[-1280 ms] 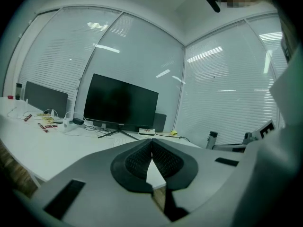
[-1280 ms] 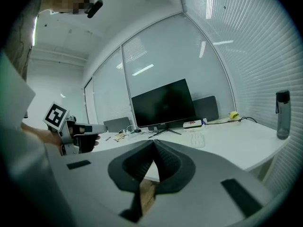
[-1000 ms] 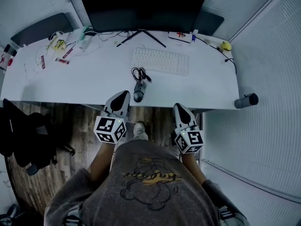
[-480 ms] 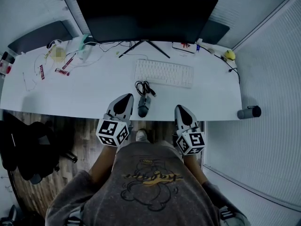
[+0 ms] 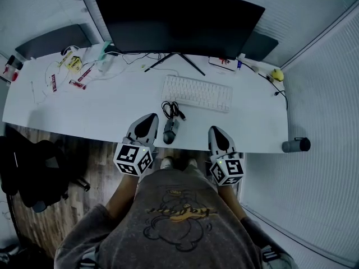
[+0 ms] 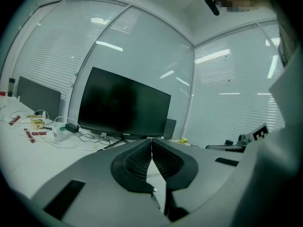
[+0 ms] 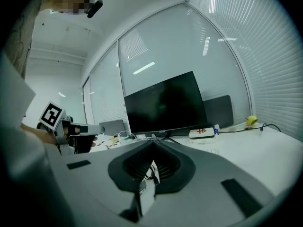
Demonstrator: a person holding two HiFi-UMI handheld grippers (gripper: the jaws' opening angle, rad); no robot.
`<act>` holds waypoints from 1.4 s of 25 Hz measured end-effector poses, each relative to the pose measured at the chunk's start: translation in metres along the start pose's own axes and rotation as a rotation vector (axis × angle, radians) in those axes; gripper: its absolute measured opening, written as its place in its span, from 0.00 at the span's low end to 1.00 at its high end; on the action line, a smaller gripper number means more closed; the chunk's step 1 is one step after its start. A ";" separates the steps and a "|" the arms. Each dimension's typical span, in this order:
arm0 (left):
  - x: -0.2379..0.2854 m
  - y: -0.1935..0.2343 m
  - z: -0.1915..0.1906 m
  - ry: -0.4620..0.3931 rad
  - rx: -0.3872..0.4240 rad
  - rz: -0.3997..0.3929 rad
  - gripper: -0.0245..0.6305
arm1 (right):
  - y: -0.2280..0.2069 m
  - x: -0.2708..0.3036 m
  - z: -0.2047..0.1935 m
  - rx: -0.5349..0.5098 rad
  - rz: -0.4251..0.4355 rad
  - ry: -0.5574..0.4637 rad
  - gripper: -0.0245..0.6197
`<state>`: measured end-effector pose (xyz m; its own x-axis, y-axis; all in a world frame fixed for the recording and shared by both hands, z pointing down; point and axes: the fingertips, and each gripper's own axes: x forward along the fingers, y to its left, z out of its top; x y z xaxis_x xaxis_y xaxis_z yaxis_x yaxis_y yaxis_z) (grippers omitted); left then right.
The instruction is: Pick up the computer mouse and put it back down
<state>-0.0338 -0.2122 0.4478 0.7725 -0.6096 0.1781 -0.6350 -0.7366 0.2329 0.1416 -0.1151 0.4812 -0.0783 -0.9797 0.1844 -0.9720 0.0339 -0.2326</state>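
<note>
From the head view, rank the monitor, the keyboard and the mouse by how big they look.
1. monitor: by far the largest.
2. keyboard: clearly smaller.
3. mouse: the smallest, even though it lies nearest the camera of the three.

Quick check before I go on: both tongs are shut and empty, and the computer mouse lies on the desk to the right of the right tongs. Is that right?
Not quite. The head view shows the computer mouse lying on the desk between the two, just right of the left tongs and left of the right tongs. Both tongs are shut and empty, as you said.
</note>
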 end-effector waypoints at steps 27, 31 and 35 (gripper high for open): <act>0.008 -0.028 0.003 -0.075 -0.008 0.056 0.21 | -0.028 0.000 0.000 -0.006 0.111 0.021 0.05; 0.013 -0.027 0.003 -0.069 0.003 0.060 0.35 | -0.030 0.003 0.000 -0.004 0.112 0.020 0.05; 0.018 -0.027 0.000 -0.054 0.010 0.050 0.47 | -0.031 0.005 0.000 -0.002 0.113 0.022 0.05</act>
<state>-0.0025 -0.2036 0.4452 0.7384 -0.6601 0.1378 -0.6728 -0.7076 0.2158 0.1708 -0.1210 0.4897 -0.1925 -0.9650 0.1781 -0.9571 0.1445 -0.2511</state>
